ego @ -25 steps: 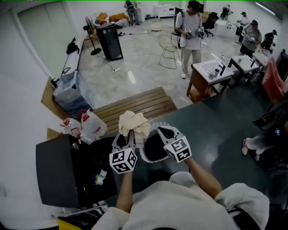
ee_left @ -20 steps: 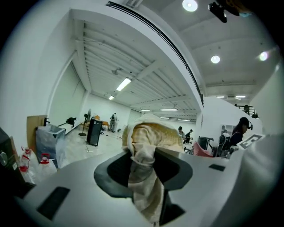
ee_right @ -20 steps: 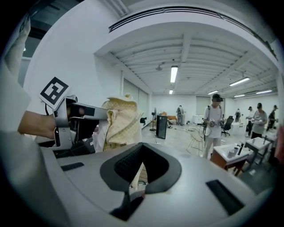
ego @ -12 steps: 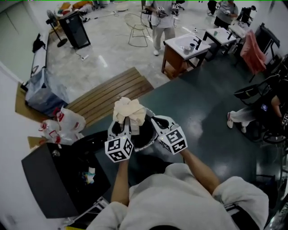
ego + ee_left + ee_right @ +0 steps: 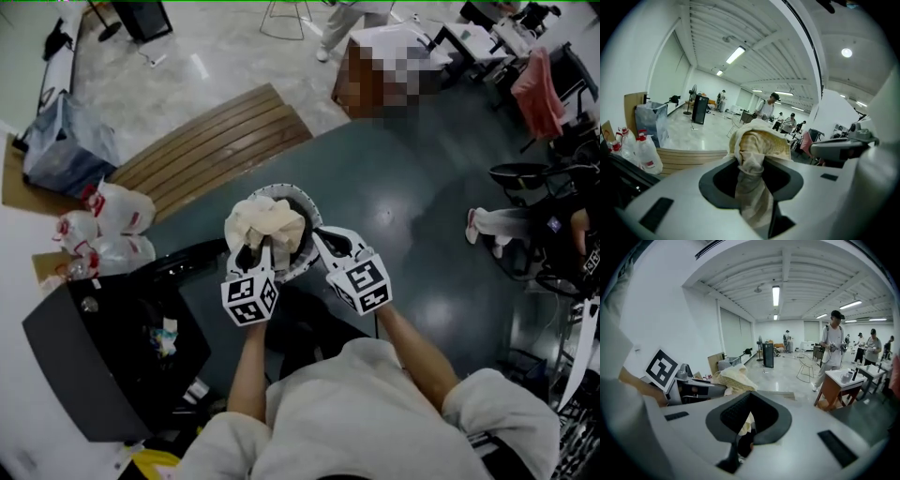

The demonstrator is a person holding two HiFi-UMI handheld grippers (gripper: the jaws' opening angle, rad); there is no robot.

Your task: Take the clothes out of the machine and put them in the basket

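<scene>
The cloth [image 5: 267, 223], a cream bundle, is bunched up over the near left part of the basket [image 5: 291, 191], above its dark inside. Our left gripper [image 5: 255, 246] holds it: in the left gripper view a twisted neck of fabric runs down between the jaws, which are pinched on it, and the rest billows out past the tips. The basket is round with a white rim and sits on the dark green floor [image 5: 422, 216], just beyond both grippers.

Our right gripper [image 5: 321, 239] is just right of the left one, pointing at the basket's right rim. In the right gripper view its jaws come to a point with the tips together. A scrap of cream shows low in the gap behind them, and we cannot tell whether it is caught there.

To the near left stands a black box [image 5: 103, 375] with small items lying in a recess on its right. Farther left lie white bags [image 5: 117, 220] with red print. A slatted wooden bench [image 5: 211, 150] lies beyond the basket, to the far left. At the right edge we see a seated person's leg [image 5: 492, 223].
</scene>
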